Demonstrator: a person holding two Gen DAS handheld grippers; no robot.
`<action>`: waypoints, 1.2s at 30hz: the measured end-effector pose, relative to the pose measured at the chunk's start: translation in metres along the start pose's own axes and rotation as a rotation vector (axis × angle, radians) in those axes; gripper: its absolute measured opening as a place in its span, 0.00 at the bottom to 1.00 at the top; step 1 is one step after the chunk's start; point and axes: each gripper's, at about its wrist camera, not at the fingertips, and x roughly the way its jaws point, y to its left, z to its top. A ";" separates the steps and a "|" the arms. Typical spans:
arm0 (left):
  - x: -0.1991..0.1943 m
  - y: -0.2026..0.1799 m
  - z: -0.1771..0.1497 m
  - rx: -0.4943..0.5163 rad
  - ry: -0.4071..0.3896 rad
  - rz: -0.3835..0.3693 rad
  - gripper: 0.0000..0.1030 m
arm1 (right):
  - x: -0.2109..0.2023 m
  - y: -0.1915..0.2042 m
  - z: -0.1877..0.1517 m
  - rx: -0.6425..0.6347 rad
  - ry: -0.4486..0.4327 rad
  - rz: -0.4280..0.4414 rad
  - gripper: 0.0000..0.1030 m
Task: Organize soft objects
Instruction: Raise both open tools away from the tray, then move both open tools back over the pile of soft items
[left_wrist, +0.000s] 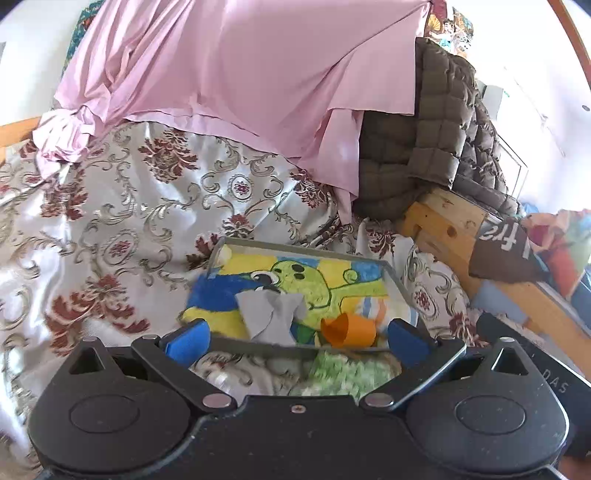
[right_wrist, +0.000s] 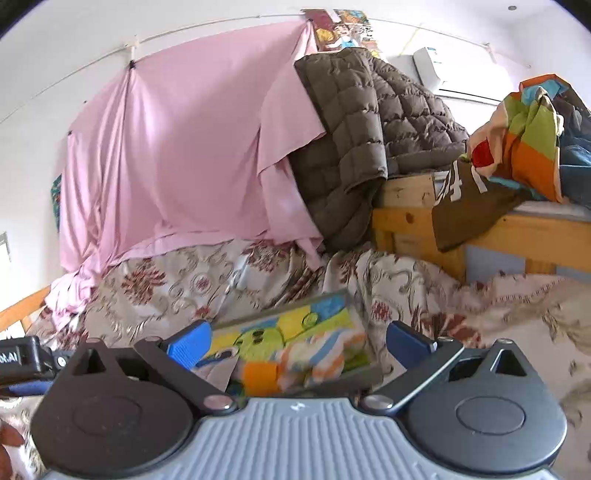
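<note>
A shallow grey tray (left_wrist: 221, 245) lies on the floral bedspread (left_wrist: 110, 206). It holds a bright cartoon towel (left_wrist: 306, 280), a crumpled grey cloth (left_wrist: 269, 314) and an orange piece (left_wrist: 351, 330). My left gripper (left_wrist: 297, 338) is open, its blue pads either side of the tray's near rim, holding nothing. A fuzzy green cloth (left_wrist: 343, 373) lies just under it. In the right wrist view the same tray (right_wrist: 280, 310) with the towel (right_wrist: 266, 339) and orange piece (right_wrist: 260, 376) sits between my open right gripper's (right_wrist: 299, 343) fingers.
A pink sheet (left_wrist: 240, 74) hangs behind the bed. A brown quilted blanket (left_wrist: 432, 129) drapes over a wooden frame (left_wrist: 443, 225). Colourful clothes (right_wrist: 528, 136) and a brown shirt (right_wrist: 465, 206) lie on the wooden shelf at the right. The left gripper's body (right_wrist: 22, 360) shows at the left edge.
</note>
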 end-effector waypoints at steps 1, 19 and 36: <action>-0.008 0.004 -0.004 -0.005 -0.001 0.001 0.99 | -0.005 0.002 -0.003 -0.007 0.006 -0.001 1.00; -0.090 0.074 -0.046 0.039 0.032 0.013 0.99 | -0.089 0.051 -0.050 -0.075 0.122 0.075 1.00; -0.118 0.095 -0.090 0.191 0.158 -0.074 0.99 | -0.105 0.068 -0.084 -0.052 0.326 -0.012 1.00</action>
